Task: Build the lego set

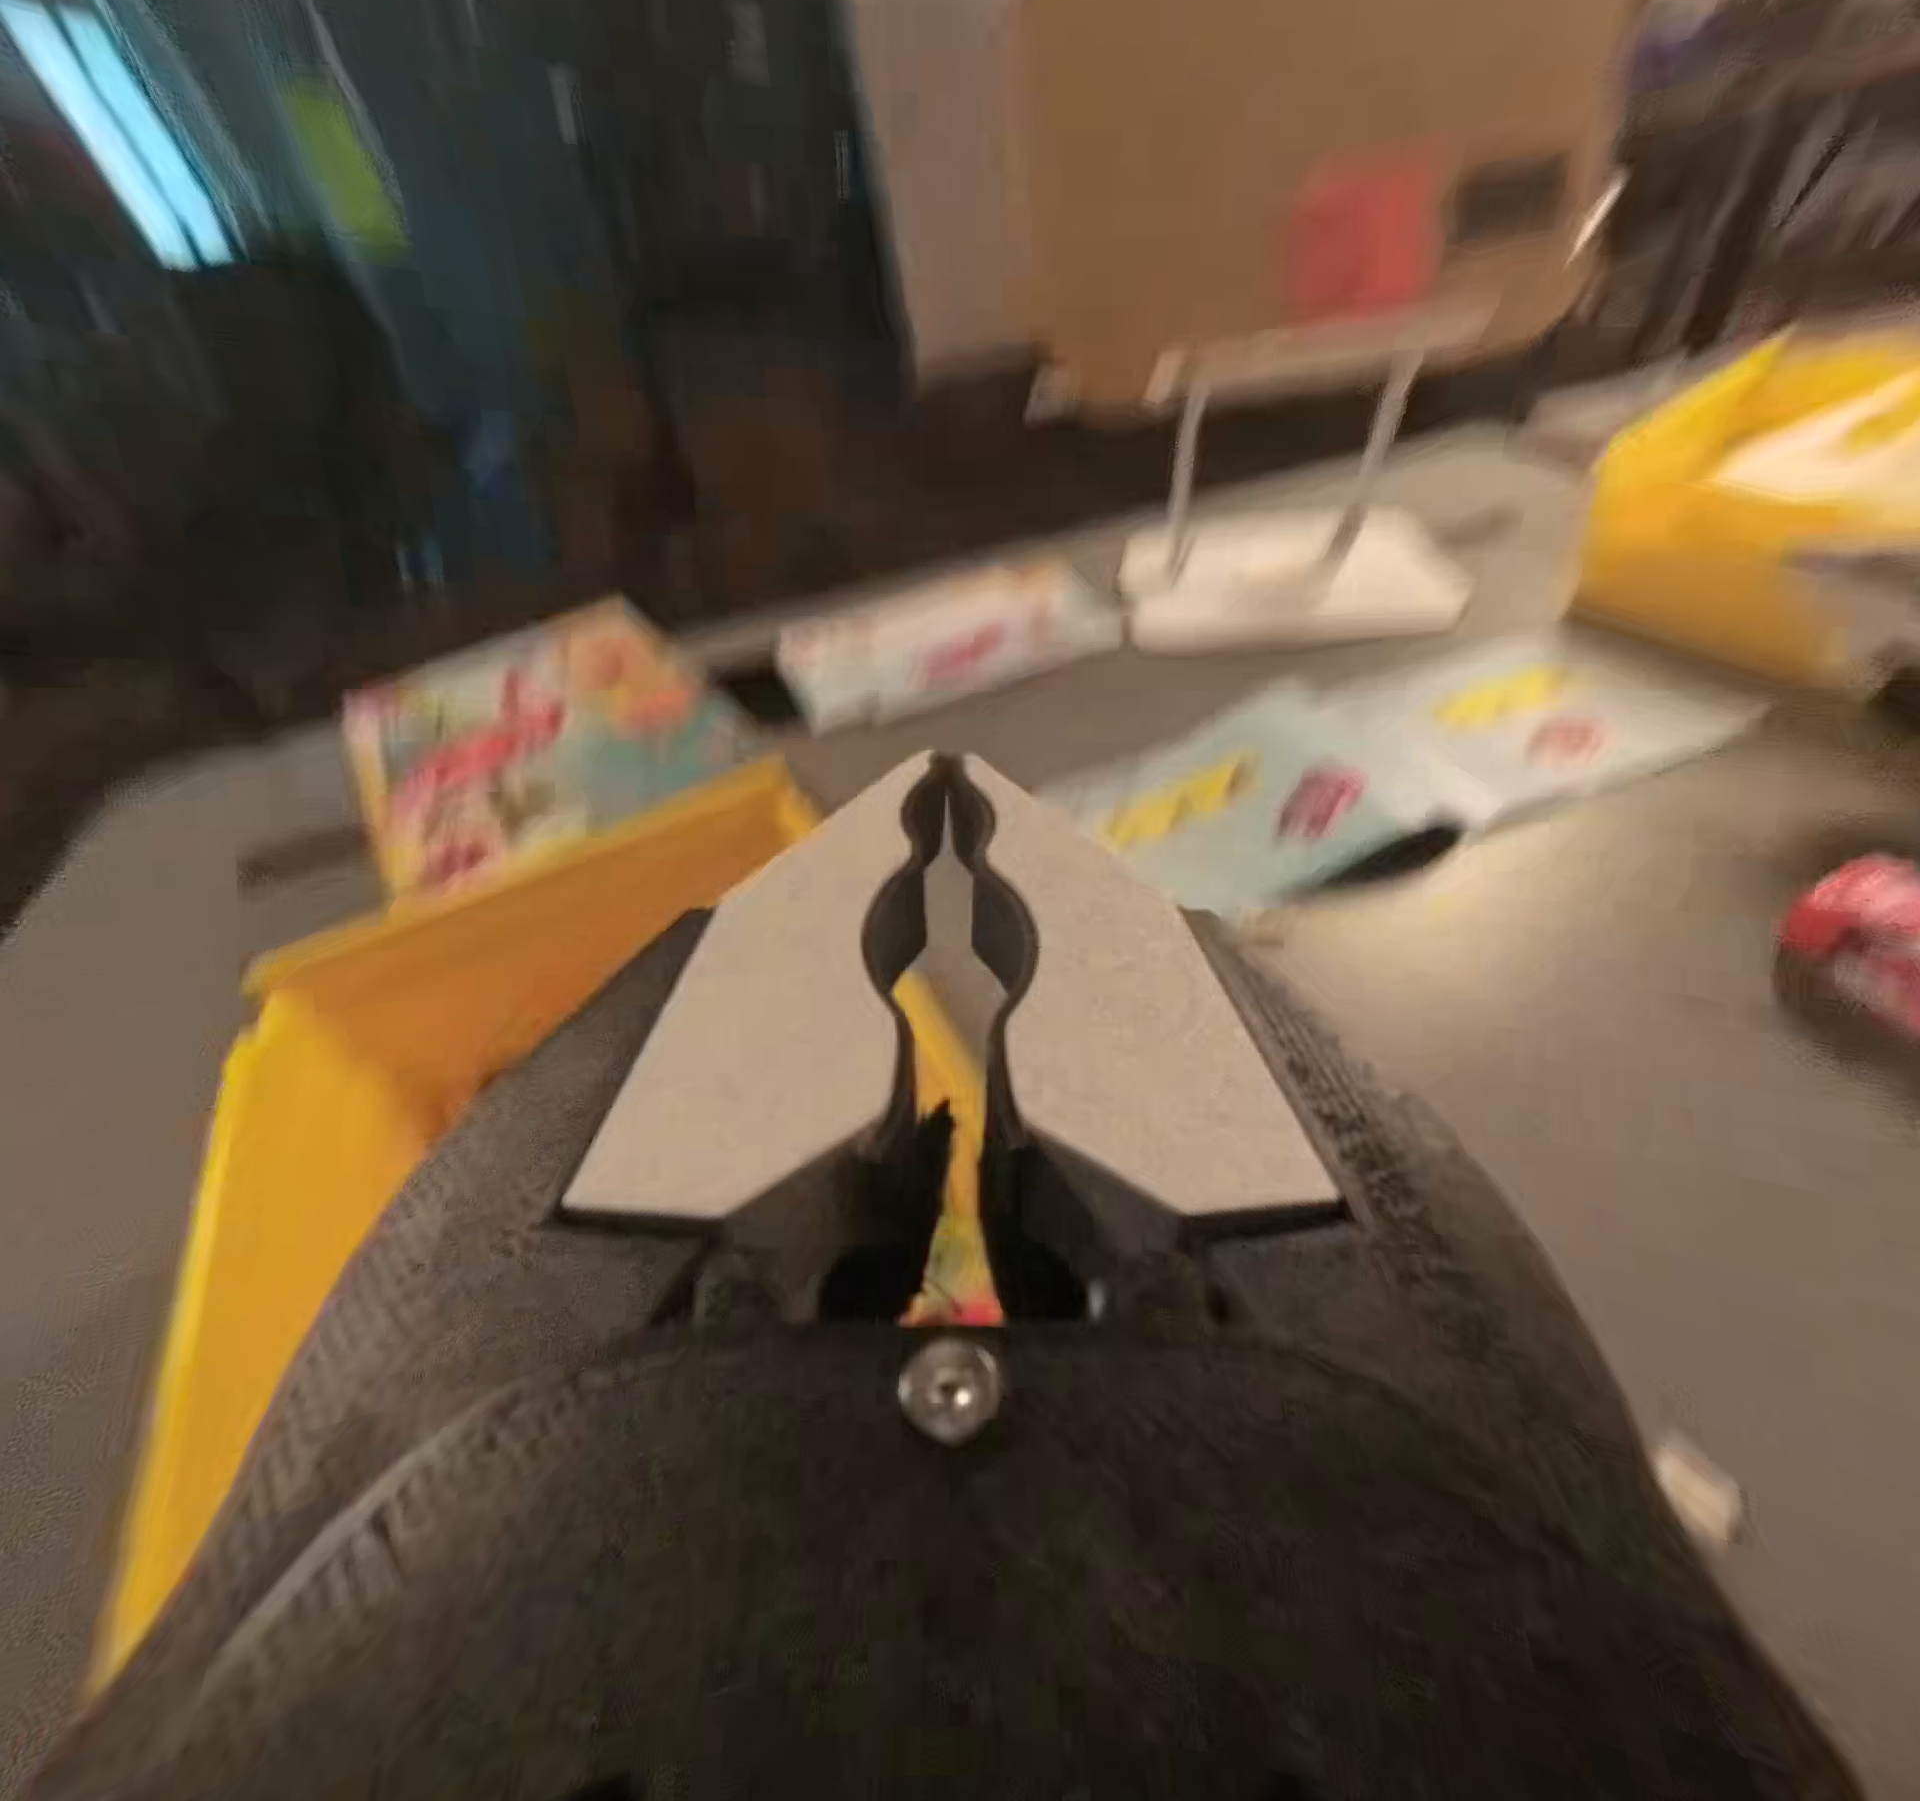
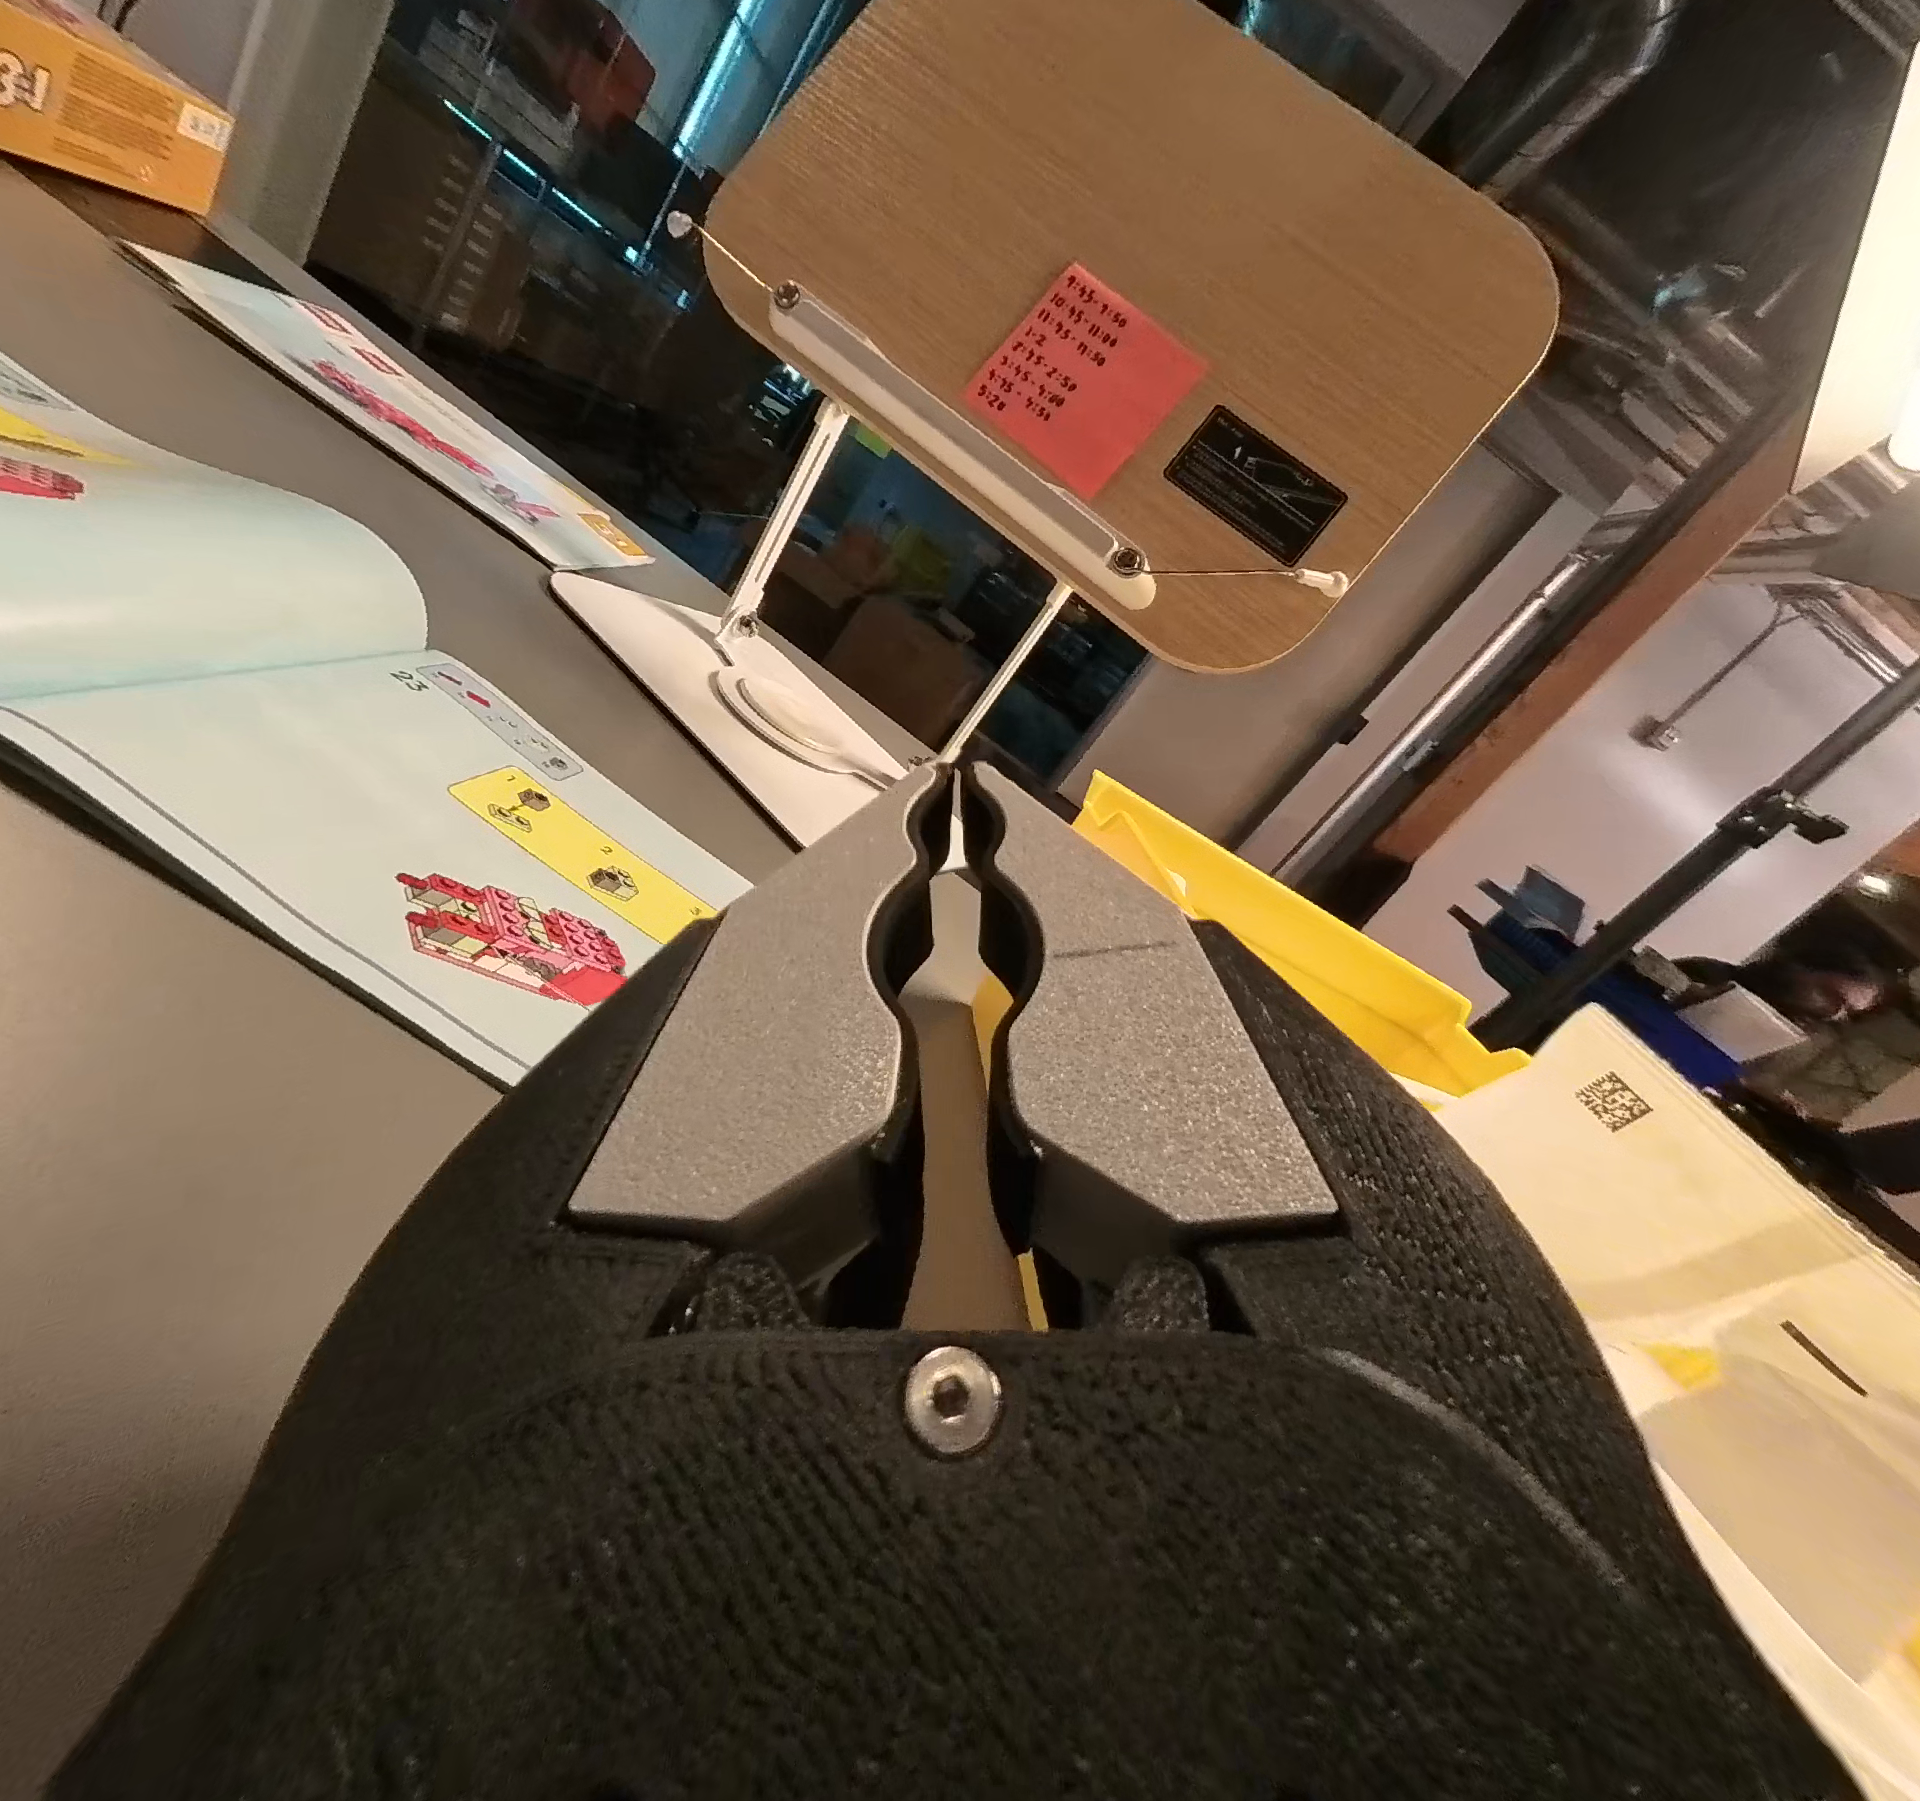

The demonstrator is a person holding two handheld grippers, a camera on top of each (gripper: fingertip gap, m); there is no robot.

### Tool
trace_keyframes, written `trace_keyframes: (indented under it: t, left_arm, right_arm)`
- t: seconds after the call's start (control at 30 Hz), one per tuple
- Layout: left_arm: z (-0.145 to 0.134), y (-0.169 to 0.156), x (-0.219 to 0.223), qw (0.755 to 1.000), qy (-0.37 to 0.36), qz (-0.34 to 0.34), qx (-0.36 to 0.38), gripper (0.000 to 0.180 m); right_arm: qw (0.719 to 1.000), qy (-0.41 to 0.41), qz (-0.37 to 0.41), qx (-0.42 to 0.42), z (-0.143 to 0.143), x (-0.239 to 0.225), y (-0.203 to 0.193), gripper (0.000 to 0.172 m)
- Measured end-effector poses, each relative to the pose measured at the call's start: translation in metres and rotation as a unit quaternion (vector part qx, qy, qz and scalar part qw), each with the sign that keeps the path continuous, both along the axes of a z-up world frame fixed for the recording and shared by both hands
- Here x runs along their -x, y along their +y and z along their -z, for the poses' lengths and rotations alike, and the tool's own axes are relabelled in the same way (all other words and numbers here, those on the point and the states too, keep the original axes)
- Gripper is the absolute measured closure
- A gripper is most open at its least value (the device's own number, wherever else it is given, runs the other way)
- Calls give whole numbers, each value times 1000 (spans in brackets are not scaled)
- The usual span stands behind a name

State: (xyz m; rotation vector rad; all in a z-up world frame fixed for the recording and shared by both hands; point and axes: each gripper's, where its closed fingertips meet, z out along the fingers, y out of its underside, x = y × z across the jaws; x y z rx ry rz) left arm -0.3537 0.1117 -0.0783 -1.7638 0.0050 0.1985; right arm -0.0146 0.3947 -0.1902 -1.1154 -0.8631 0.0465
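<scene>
In the blurred left wrist view, my left gripper (image 1: 948, 764) is shut, its tips meeting with nothing between them. It hangs over the grey table beside a yellow bin (image 1: 416, 1003) that holds a colourful box (image 1: 520, 743). An open instruction booklet (image 1: 1351, 775) lies ahead to the right. My right gripper (image 2: 958, 769) is shut with nothing between its tips. It is low over the table, between the open booklet (image 2: 260, 712) on its left and a yellow bin (image 2: 1299, 920) on its right.
A wooden board (image 2: 1122, 276) with a pink sticky note (image 2: 1086, 375) stands on a white base (image 2: 675, 639). A second booklet (image 2: 416, 401) and an orange box (image 2: 94, 110) lie farther left. A small red brick model (image 1: 1860, 930) sits at the right. Clear bags (image 2: 1662, 1180) fill the right bin. Tip to tip, the grippers are about 45 centimeters apart.
</scene>
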Motion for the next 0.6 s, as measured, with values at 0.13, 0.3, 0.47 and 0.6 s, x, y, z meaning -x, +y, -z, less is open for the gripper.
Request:
trace_keyframes:
  t: [0.13, 0.3, 0.47, 0.6]
  left_arm:
    - [91, -35, 79, 936, -86, -82, 331, 180]
    - [161, -67, 123, 810, -203, -146, 531, 180]
    - [190, -86, 156, 750, -192, -211, 597, 180]
    - [198, -95, 167, 730, -144, -244, 622, 180]
  right_arm:
    - [1000, 2, -2, 1, 0, 0, 0, 172]
    - [1000, 7, -1, 5, -1, -2, 0, 172]
    - [1000, 13, -1, 11, -1, -5, 1, 172]
    - [1000, 12, -5, 11, -1, -4, 0, 172]
